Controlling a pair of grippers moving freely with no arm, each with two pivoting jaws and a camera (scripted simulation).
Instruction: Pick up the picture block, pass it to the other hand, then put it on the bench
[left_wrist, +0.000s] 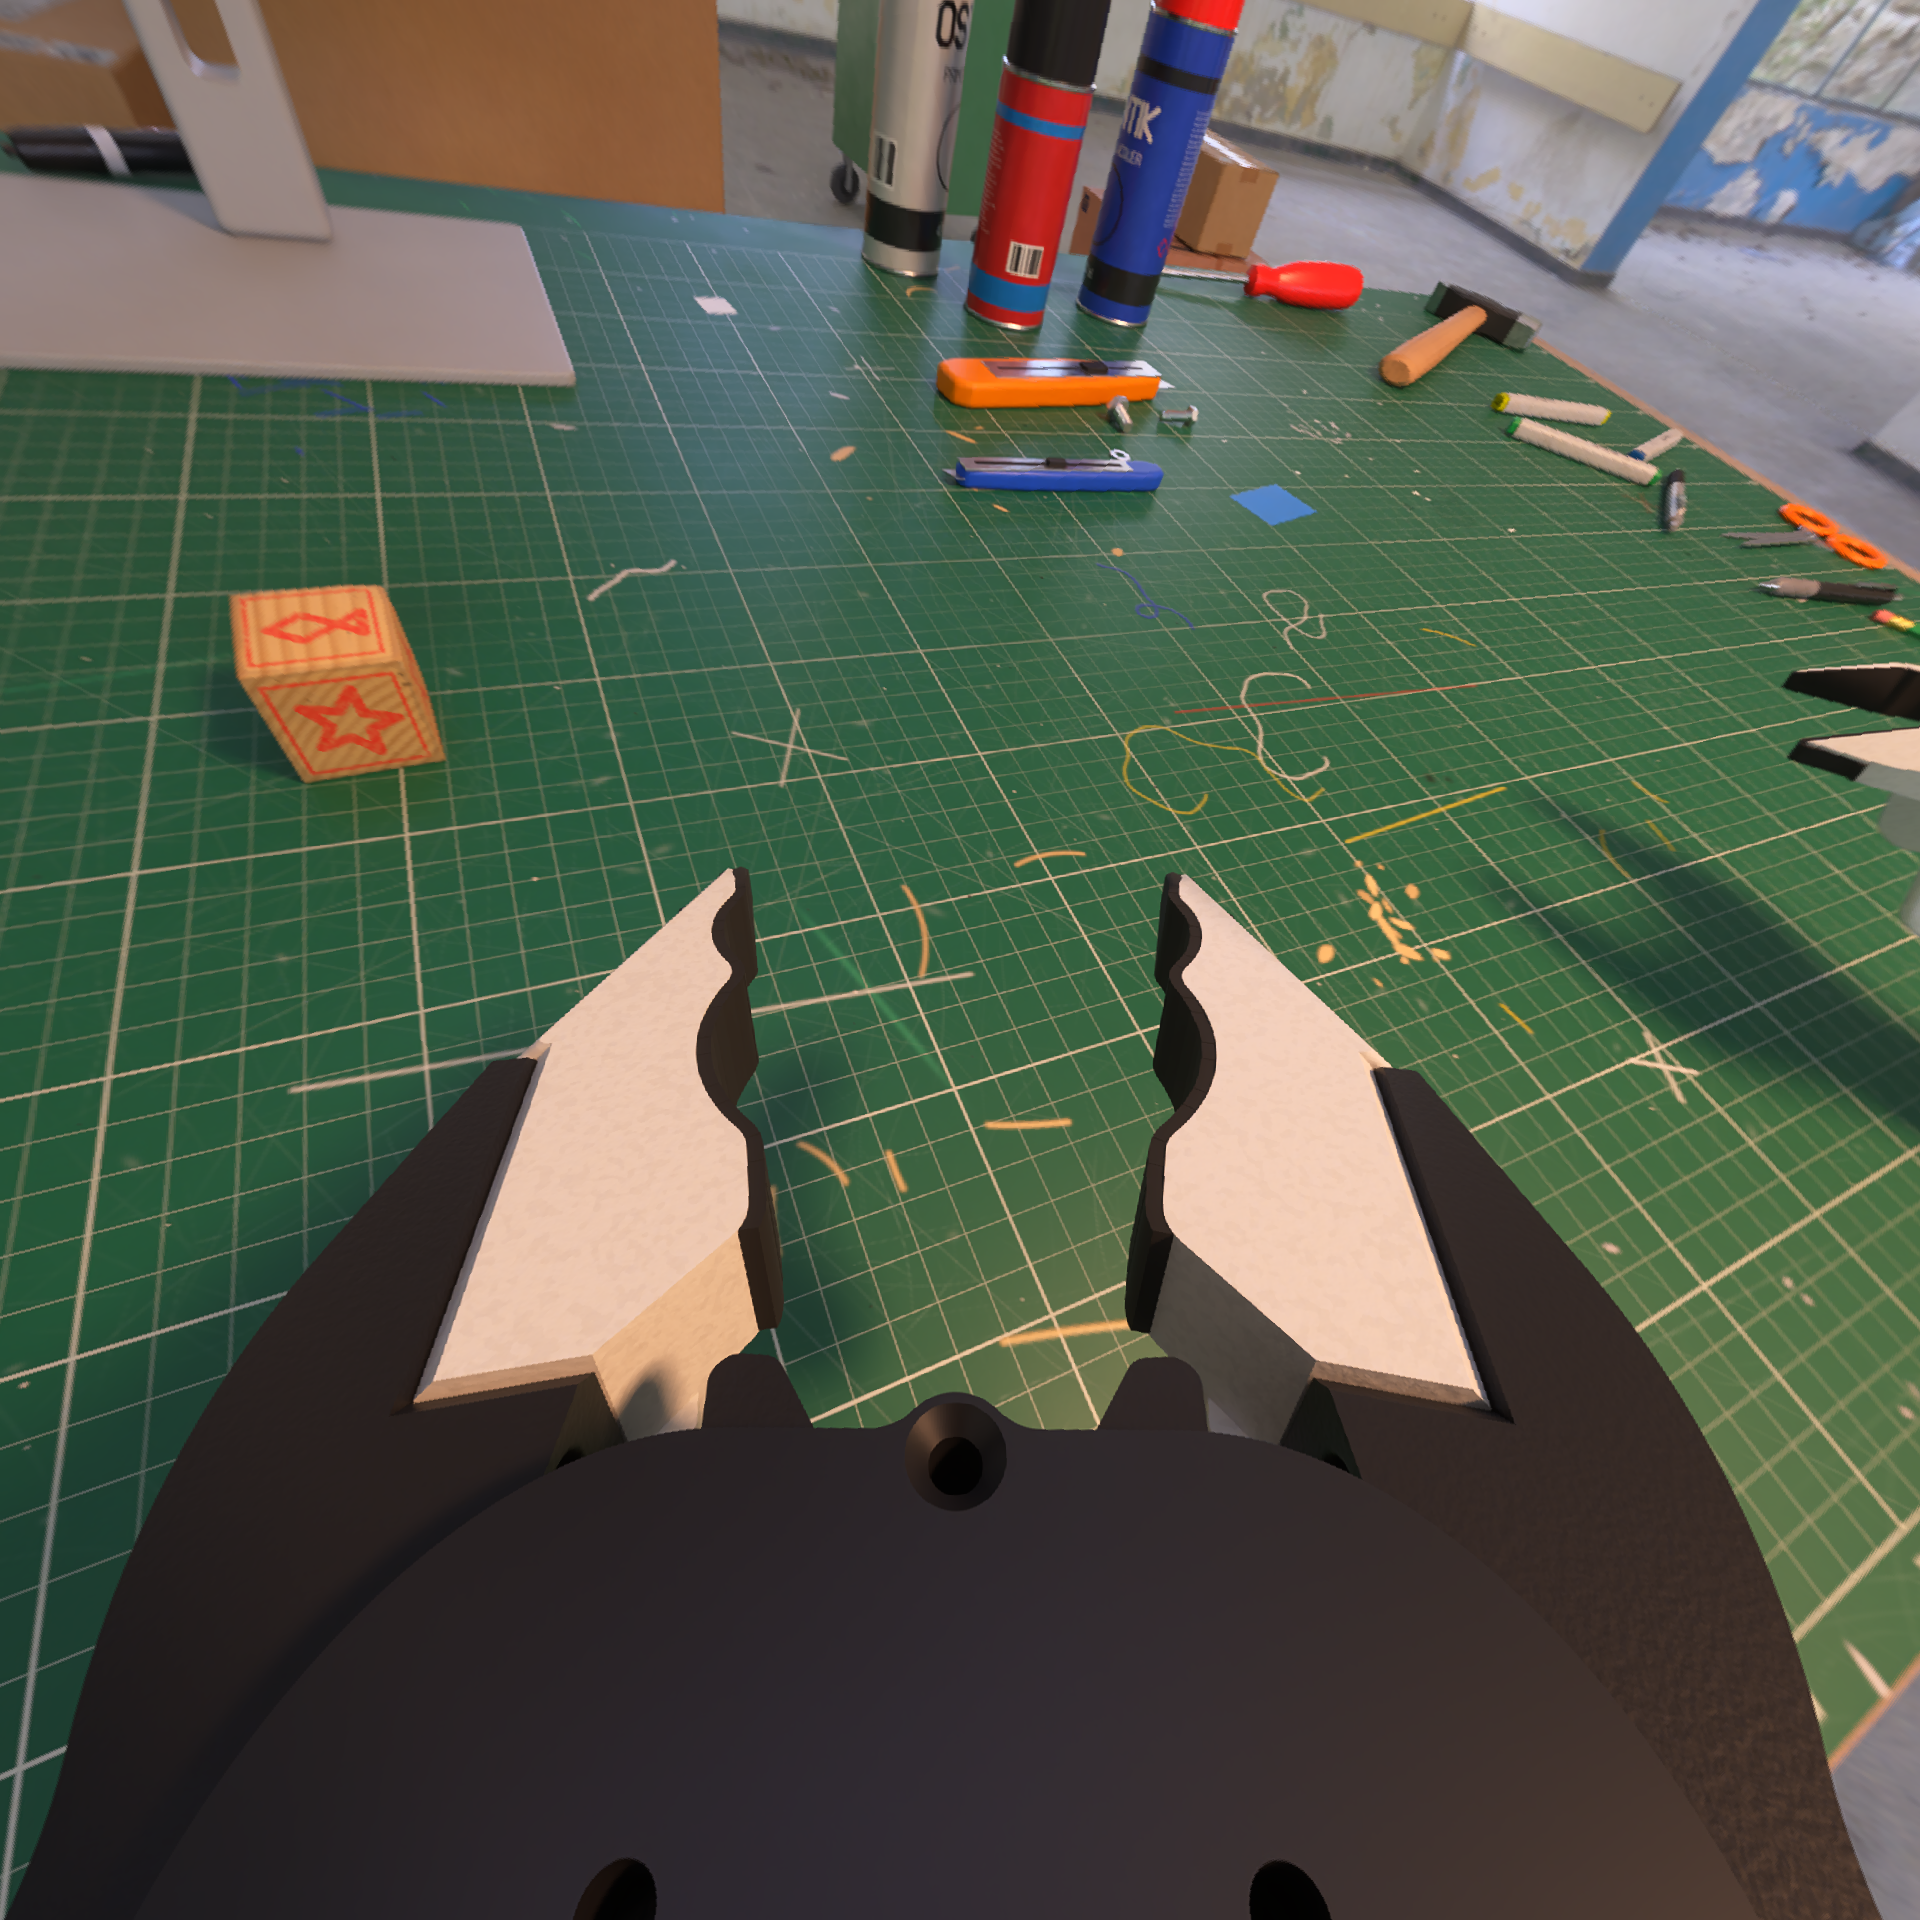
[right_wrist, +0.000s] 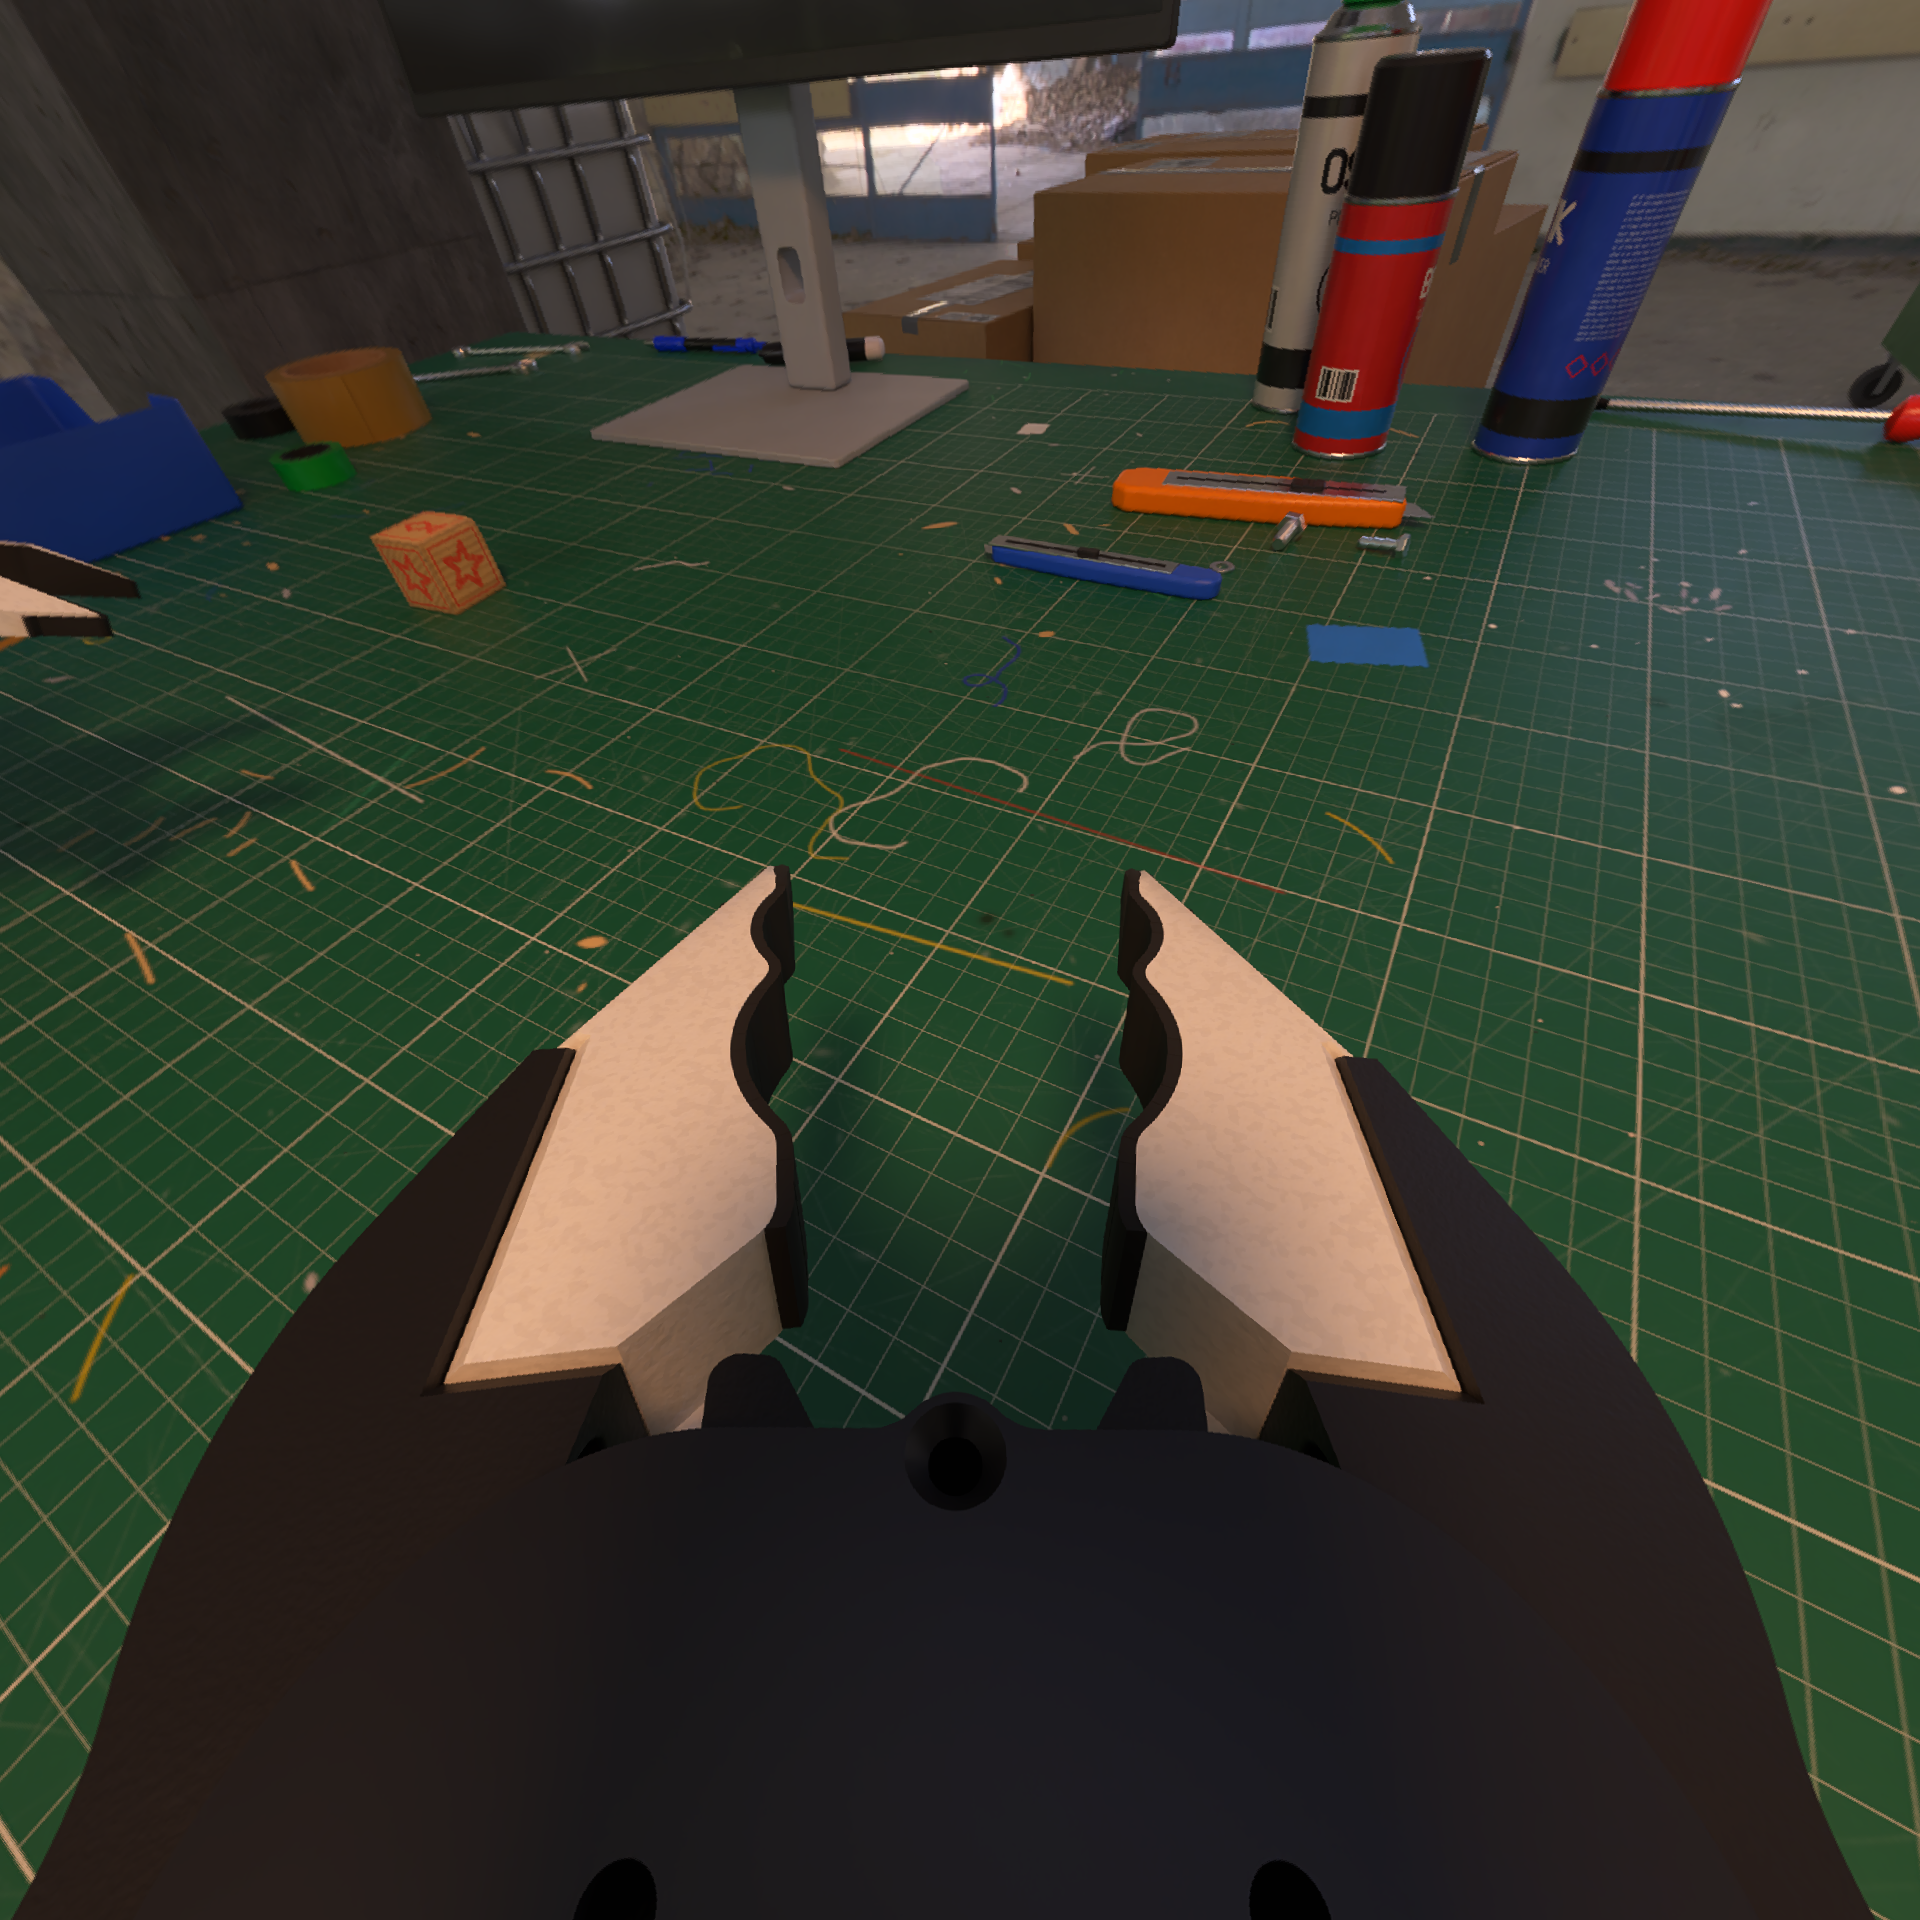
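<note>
The picture block (left_wrist: 335, 681) is a wooden cube with red star and fish pictures. It rests on the green cutting mat (left_wrist: 935, 644), ahead and to the left of my left gripper (left_wrist: 956, 883), which is open and empty. The block also shows in the right wrist view (right_wrist: 436, 561), far ahead to the left. My right gripper (right_wrist: 956, 878) is open and empty above the mat (right_wrist: 1558, 935). The right gripper's tips show at the right edge of the left wrist view (left_wrist: 1860, 717). The left gripper's tips show at the left edge of the right wrist view (right_wrist: 57, 603).
A monitor stand base (left_wrist: 260, 291) sits at the back left. Three spray cans (left_wrist: 1023, 187), an orange knife (left_wrist: 1044, 381), a blue knife (left_wrist: 1055, 473), a screwdriver (left_wrist: 1304, 283), a hammer (left_wrist: 1455, 330) and markers (left_wrist: 1579, 436) lie at the back right. A blue bin (right_wrist: 104, 478) and tape rolls (right_wrist: 348, 395) stand left.
</note>
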